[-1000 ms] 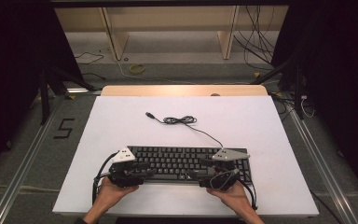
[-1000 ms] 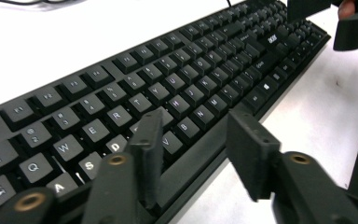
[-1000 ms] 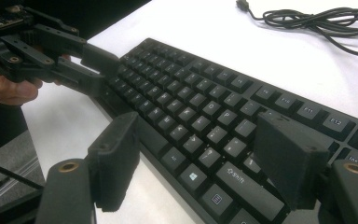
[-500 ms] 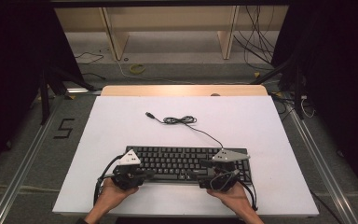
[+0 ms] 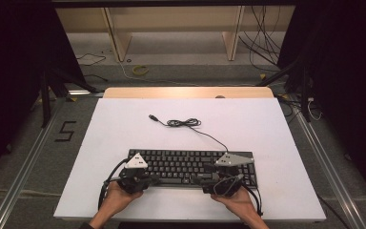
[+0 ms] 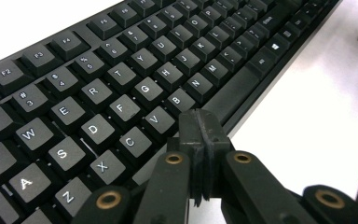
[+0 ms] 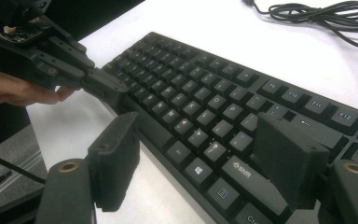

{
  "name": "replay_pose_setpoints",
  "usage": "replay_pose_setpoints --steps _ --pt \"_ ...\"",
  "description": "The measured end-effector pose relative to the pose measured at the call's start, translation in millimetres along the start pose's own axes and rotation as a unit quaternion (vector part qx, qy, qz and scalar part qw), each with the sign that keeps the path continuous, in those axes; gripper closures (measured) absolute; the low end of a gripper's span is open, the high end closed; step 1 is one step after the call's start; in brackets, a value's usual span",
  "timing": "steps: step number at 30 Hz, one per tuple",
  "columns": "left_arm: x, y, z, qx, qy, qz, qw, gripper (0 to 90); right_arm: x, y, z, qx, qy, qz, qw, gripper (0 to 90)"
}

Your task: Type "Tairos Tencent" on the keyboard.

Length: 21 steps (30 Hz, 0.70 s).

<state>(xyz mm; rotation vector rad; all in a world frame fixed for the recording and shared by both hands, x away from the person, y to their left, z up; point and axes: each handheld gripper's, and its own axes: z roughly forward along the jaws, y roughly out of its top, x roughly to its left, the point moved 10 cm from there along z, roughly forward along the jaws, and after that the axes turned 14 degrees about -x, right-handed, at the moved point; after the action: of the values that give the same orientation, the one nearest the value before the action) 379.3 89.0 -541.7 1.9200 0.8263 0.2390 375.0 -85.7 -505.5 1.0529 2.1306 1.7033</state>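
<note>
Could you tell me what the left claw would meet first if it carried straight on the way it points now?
Most likely the keyboard: the shut left claw already sits at its front edge by the space bar, though contact is unclear.

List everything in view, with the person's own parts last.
keyboard: one, black, near edge of table
cable: one, black, coiled behind keyboard
table: one, white top
shelf: one, wooden, beyond table
ring: one, yellow, on floor
left claw: one, black, shut, tips by space bar
right claw: one, black, open over keyboard's right part
hands: two, at bottom edge
</note>
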Motion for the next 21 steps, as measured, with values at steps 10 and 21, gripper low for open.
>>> replay_pose_setpoints --steps 10,21 --pt "2.5 -0.7 4.7 0.008 0.006 0.002 0.9999 89.1 0.8 -0.7 0.4 0.001 0.001 0.001 1.0 32.4" --pt "4.4 -3.7 6.1 0.013 0.004 -0.001 0.9999 89.2 1.4 -0.7 0.4 0.002 0.001 0.0 1.0 32.4"
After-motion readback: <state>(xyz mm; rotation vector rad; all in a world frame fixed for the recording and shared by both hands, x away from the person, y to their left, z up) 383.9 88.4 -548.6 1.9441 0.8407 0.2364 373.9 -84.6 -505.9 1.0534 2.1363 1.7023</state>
